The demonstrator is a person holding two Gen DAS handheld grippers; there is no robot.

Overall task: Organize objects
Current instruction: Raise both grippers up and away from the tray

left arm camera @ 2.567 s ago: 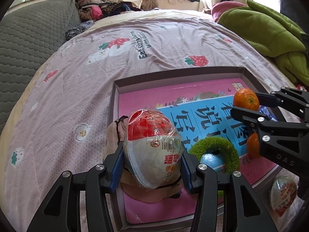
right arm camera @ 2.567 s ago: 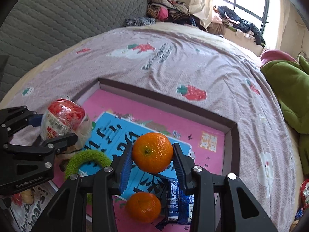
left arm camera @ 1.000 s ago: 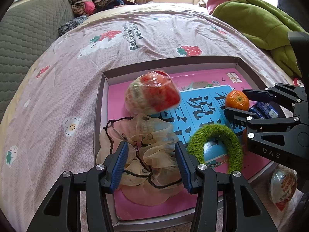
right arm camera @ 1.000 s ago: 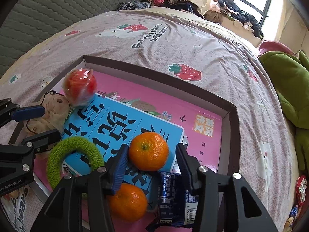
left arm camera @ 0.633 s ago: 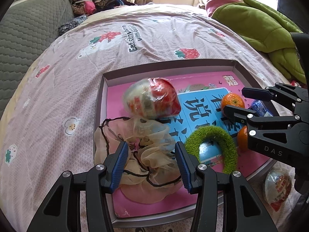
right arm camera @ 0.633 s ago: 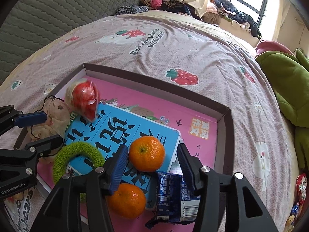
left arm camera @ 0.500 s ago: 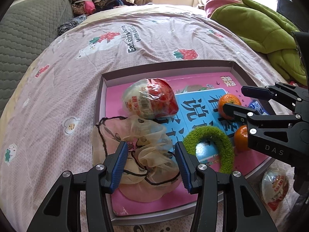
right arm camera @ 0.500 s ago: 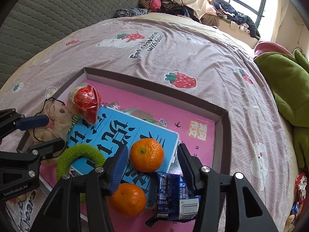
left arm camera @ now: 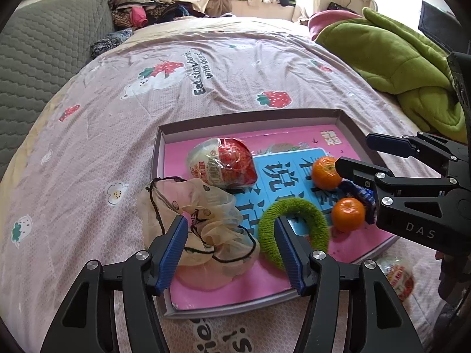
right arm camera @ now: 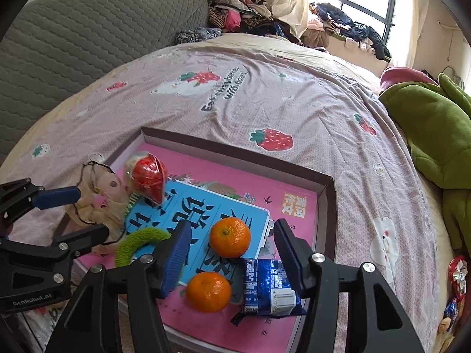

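The left gripper [left arm camera: 231, 253] hangs over the near left corner of the shallow brown-walled cardboard tray with a pink floor [left arm camera: 250, 116]; its blue-padded jaws have just been opening and stand apart, gripping nothing, with the crumpled beige gauze drawstring pouch [left arm camera: 203, 214] below them. Just beyond the pouch lies the egg-shaped red-and-white toy wrapped in clear plastic [left arm camera: 222, 166] on its side, touching the pouch's far edge. Beside the right pad curls the fuzzy green hair ring [left arm camera: 294, 226]. The right gripper [right arm camera: 231, 253] also has its jaws parted after just opening, empty, above the farther orange mandarin [right arm camera: 230, 236], which rests on the blue printed card [right arm camera: 194, 220]. The nearer orange mandarin [right arm camera: 209, 291] sits just beside the blue foil snack packet [right arm camera: 269, 289]. The tray lies on a pink strawberry-print bedsheet [right arm camera: 265, 103].
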